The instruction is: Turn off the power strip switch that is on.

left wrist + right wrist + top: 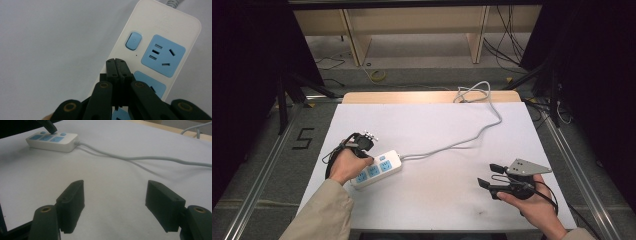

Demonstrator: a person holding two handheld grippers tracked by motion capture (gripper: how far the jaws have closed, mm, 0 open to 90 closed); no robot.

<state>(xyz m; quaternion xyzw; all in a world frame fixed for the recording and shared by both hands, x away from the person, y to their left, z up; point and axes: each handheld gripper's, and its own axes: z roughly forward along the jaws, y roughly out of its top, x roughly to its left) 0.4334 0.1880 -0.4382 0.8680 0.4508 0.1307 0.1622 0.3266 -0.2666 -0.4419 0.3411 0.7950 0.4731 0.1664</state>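
Observation:
A white power strip [377,169] with blue sockets lies at the front left of the white table [427,120]. Its grey cable [462,142] runs back to the far edge. My left gripper [368,156] is shut, with nothing between its jaws. In the left gripper view its tips [115,62] sit over the strip [160,25] just below the blue switch [133,40] and left of a socket [163,55]. My right gripper [488,175] rests open at the front right, empty [115,195], facing the strip [53,143] and cable [140,158].
The cable loops in a coil [472,92] over the wooden far edge [412,96] of the table. Beyond stand a wooden shelf frame [357,45] and loose floor cables [507,47]. Metal rails [267,165] run along both sides.

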